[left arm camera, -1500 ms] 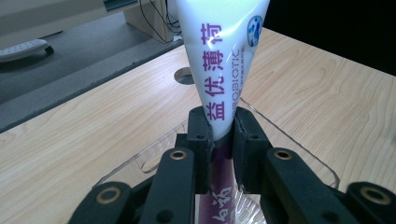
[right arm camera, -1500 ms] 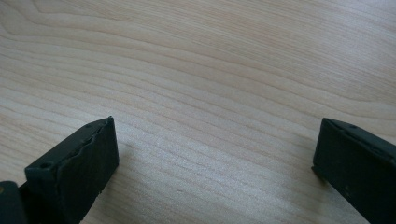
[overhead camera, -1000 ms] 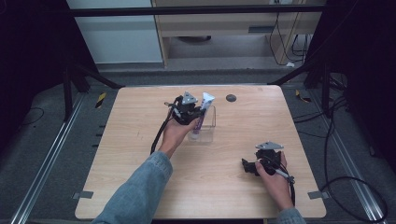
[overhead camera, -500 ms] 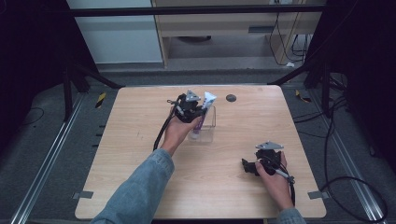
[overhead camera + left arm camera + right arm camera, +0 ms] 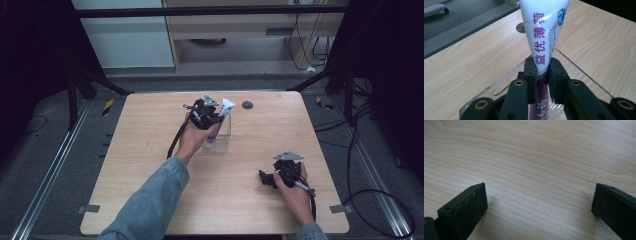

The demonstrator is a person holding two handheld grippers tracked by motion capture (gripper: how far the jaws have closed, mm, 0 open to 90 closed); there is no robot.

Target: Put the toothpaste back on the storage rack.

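My left gripper (image 5: pixel 212 116) (image 5: pixel 543 71) is shut on a white and purple toothpaste tube (image 5: pixel 223 112) (image 5: pixel 544 32) printed with Chinese characters. The tube stands upright with its flat end up and its lower part inside a clear plastic box (image 5: pixel 226 141) (image 5: pixel 506 77) in the middle of the wooden table (image 5: pixel 150 150). My right gripper (image 5: pixel 263 177) (image 5: pixel 537 207) rests low over bare wood near the table's front right, jaws wide apart and nothing between them.
A small dark round disc (image 5: pixel 247 105) (image 5: pixel 520 27) lies on the table behind the box. Black frame posts and cables stand around the table, with cabinets beyond its far edge.
The left gripper with the tube has shifted slightly right and toward the box. The right gripper has stayed in place.
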